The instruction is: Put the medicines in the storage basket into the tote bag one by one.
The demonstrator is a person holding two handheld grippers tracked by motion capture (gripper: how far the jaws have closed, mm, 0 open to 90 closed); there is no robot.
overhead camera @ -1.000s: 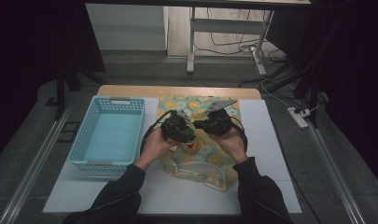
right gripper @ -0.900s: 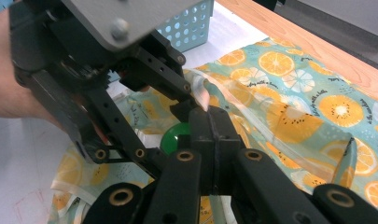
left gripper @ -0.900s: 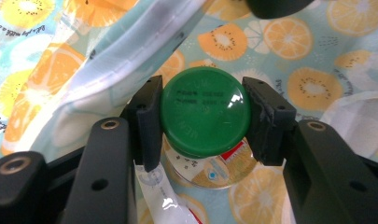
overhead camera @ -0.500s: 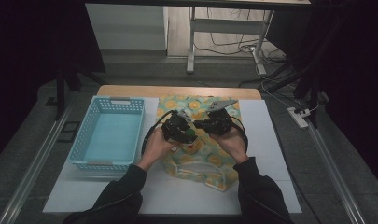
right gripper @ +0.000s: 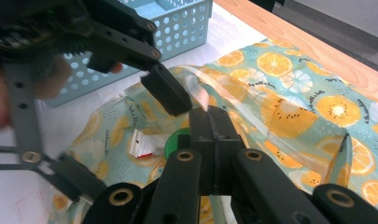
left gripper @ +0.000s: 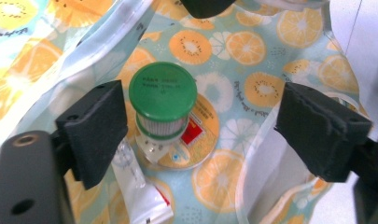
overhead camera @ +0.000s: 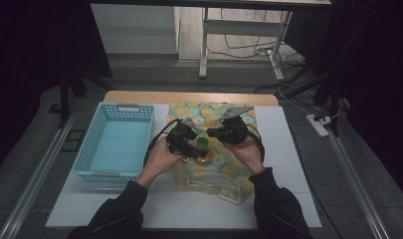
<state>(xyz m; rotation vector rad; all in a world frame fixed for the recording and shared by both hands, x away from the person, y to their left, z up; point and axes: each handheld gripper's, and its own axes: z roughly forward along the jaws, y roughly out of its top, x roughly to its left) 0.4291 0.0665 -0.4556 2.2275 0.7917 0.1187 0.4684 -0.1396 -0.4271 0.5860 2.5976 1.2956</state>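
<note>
A pouch printed with orange slices (overhead camera: 212, 172) lies on the table, its mouth held apart. Inside it stands a small clear bottle with a green cap (left gripper: 163, 93) (overhead camera: 202, 144) (right gripper: 176, 141). My left gripper (left gripper: 205, 130) (overhead camera: 195, 148) (right gripper: 123, 133) is open over the bottle; its jaws have just been opening. The cap sits between them, close to one pad (left gripper: 95, 126) and far from the other. My right gripper (right gripper: 210, 133) (overhead camera: 212, 134) is shut on the pouch's clear rim strip (right gripper: 203, 95) and holds it up.
A white and red packet (left gripper: 140, 200) (right gripper: 142, 142) lies in the pouch beside the bottle. A light blue perforated basket (overhead camera: 124, 106) (right gripper: 177, 23) stands to the left on the white mat (overhead camera: 288, 149). The wooden table edge (overhead camera: 189, 96) runs along the back.
The left gripper's jaws have spread apart and the left hand has lifted slightly. The green cap now shows between the two grippers. The right hand has stayed put.
</note>
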